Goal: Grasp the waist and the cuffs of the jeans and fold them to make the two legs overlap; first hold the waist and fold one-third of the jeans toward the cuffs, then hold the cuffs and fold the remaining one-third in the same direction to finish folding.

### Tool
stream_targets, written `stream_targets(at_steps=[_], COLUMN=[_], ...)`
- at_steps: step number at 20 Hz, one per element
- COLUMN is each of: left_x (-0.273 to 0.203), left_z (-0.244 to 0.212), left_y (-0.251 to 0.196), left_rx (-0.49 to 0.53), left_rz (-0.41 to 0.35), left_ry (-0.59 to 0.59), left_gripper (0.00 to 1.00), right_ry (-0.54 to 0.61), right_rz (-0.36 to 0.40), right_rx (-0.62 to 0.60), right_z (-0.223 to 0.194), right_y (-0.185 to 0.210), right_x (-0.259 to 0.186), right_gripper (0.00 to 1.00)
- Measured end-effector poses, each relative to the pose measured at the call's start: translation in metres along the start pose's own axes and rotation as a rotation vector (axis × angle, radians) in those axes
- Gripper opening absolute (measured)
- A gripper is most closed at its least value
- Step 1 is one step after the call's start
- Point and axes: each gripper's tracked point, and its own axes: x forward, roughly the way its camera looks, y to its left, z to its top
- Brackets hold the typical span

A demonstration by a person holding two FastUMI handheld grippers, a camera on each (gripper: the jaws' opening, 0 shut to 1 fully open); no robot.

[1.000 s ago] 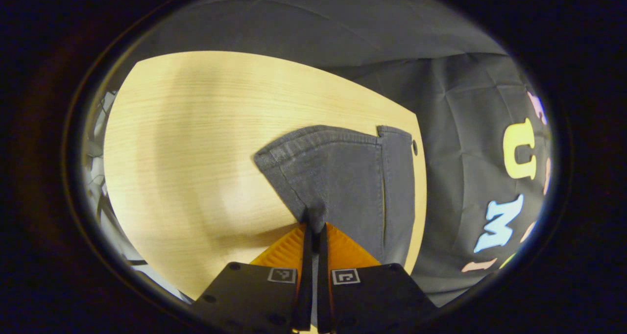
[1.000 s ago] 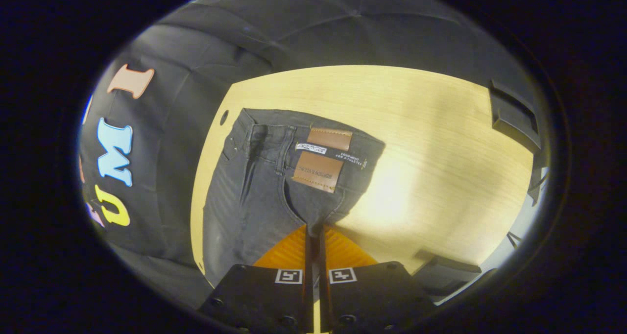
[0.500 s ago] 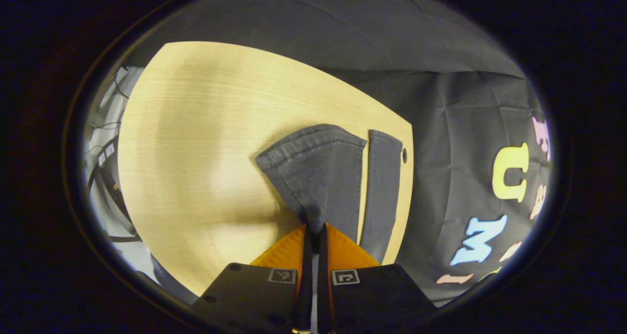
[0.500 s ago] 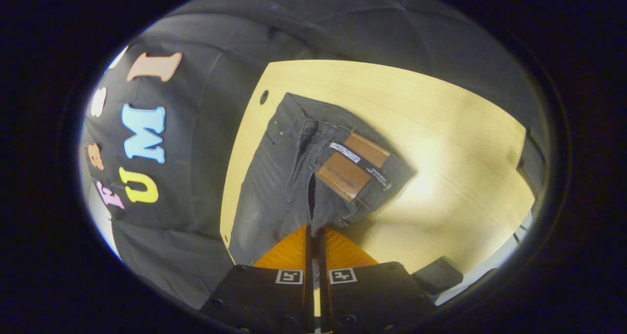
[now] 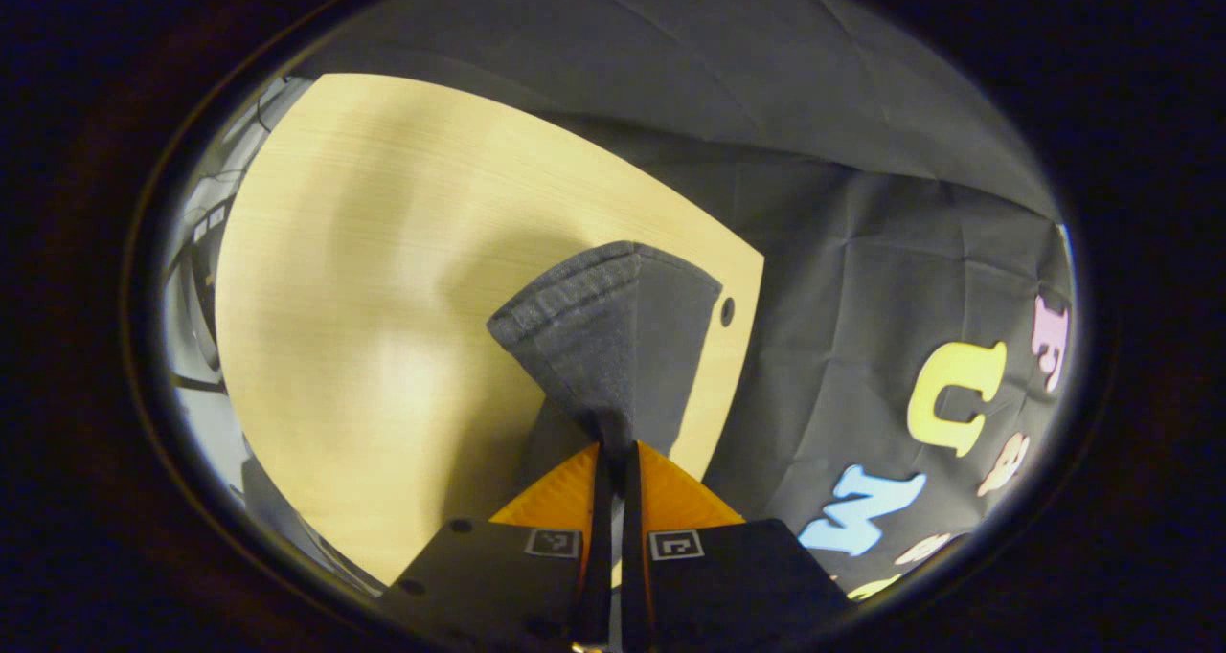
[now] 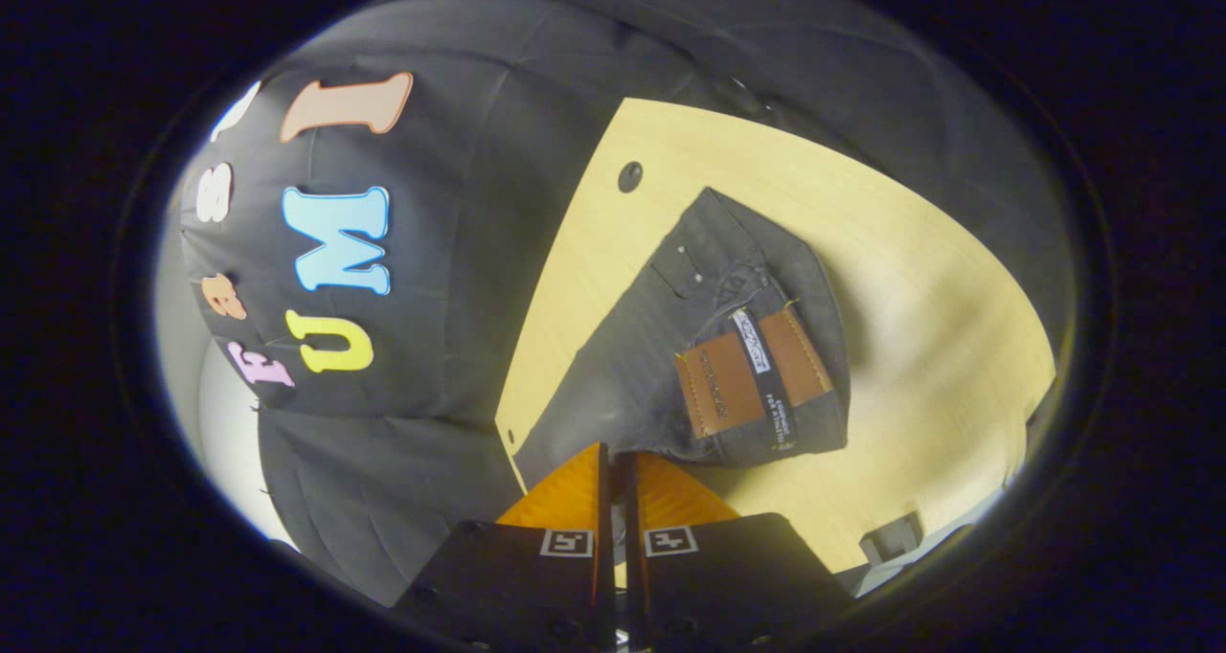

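Dark grey jeans lie along the far edge of the light wooden table [image 5: 364, 251]. In the left gripper view, my left gripper [image 5: 613, 447] is shut on the cuff end [image 5: 613, 347]. The cuff fans up from the fingertips, and its stitched hem [image 5: 565, 294] is lifted over the table. In the right gripper view, my right gripper [image 6: 618, 452] is shut, with the waist end of the jeans [image 6: 728, 280] meeting its fingertips. The waist is doubled over, and two brown leather patches [image 6: 752, 375] face up.
The table's edge runs close beside the jeans, with a small round hole [image 6: 629, 176] near it, which the left gripper view shows by the cuff [image 5: 727, 310]. The black cloth wall [image 6: 431, 366] hangs just beyond that edge. Bare wood [image 6: 939, 299] stretches away on the other side.
Both grippers have swung toward the table's edge with the denim. The lifted cuff now covers the second leg, which lay visible beside it. The waist has turned over onto itself.
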Motion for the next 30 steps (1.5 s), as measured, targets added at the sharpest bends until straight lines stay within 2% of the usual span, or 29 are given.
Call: stream_targets(at_steps=[6, 10, 13, 18, 22, 26, 28, 29, 30], left_x=[0.062, 0.117, 0.16, 0.221, 0.248, 0.261, 0.264, 0.266, 0.262], left_z=[0.003, 0.001, -0.009, -0.015, -0.02, -0.018, -0.022, -0.023, -0.022], left_y=[-0.062, -0.095, -0.116, -0.11, -0.094, -0.085, -0.083, -0.083, -0.083], left_rx=[0.008, 0.086, 0.163, 0.253, 0.36, 0.476, 0.521, 0.54, 0.559], left_rz=[0.013, 0.02, -0.003, 0.035, 0.116, 0.187, 0.19, 0.193, 0.195], left_ry=[0.026, 0.045, 0.072, 0.068, 0.068, 0.009, 0.003, -0.003, -0.01], left_gripper=[0.12, 0.12, 0.12, 0.12, 0.12, 0.13, 0.18, 0.16, 0.28], right_ry=[-0.021, -0.042, -0.084, -0.172, -0.213, -0.236, -0.256, -0.26, -0.276], right_rz=[-0.018, -0.044, -0.071, -0.1, -0.15, -0.184, -0.186, -0.182, -0.192], right_rx=[0.022, 0.032, 0.061, 0.04, 0.008, -0.012, -0.032, -0.043, -0.06], right_z=[0.052, 0.082, 0.105, 0.127, 0.129, 0.13, 0.129, 0.13, 0.131], right_y=[0.035, 0.032, 0.014, -0.01, -0.032, -0.039, -0.036, -0.033, -0.032], right_x=[0.04, 0.07, 0.093, 0.141, 0.167, 0.178, 0.178, 0.176, 0.174], right_gripper=[0.04, 0.04, 0.04, 0.04, 0.05, 0.11, 0.18, 0.19, 0.33])
